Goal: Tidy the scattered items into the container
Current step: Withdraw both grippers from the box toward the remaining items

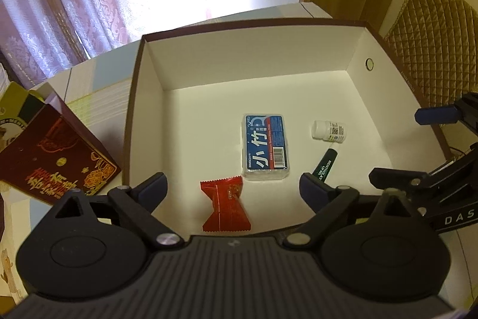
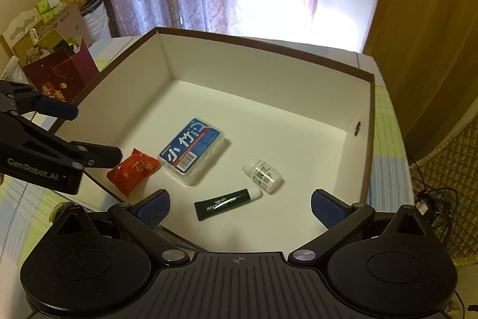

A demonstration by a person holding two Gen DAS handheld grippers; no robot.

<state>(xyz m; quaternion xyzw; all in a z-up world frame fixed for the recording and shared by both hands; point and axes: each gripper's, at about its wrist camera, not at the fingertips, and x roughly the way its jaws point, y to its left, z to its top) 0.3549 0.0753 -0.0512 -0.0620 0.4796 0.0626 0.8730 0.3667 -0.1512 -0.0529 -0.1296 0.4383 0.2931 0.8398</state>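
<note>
Both tongs are spread wide and hold nothing, above the box (image 2: 369,121).
Right tongs (image 2: 240,207) are nearest the tube (image 2: 222,204), which lies crosswise; left tongs (image 1: 233,190) are over the candy (image 1: 224,204).

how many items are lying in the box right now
4. The red candy packet lies nearest the left gripper, the blue floss-pick case mid-floor, the small white bottle right of it, and the green lip gel tube nearest the right gripper. Nothing looks hidden.

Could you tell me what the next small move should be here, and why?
Probably lift both hand-held grippers up and clear of the box. The left hand-held gripper and right hand-held gripper are open and empty, and the red candy, floss case, white bottle and lip gel tube already lie inside.
</note>
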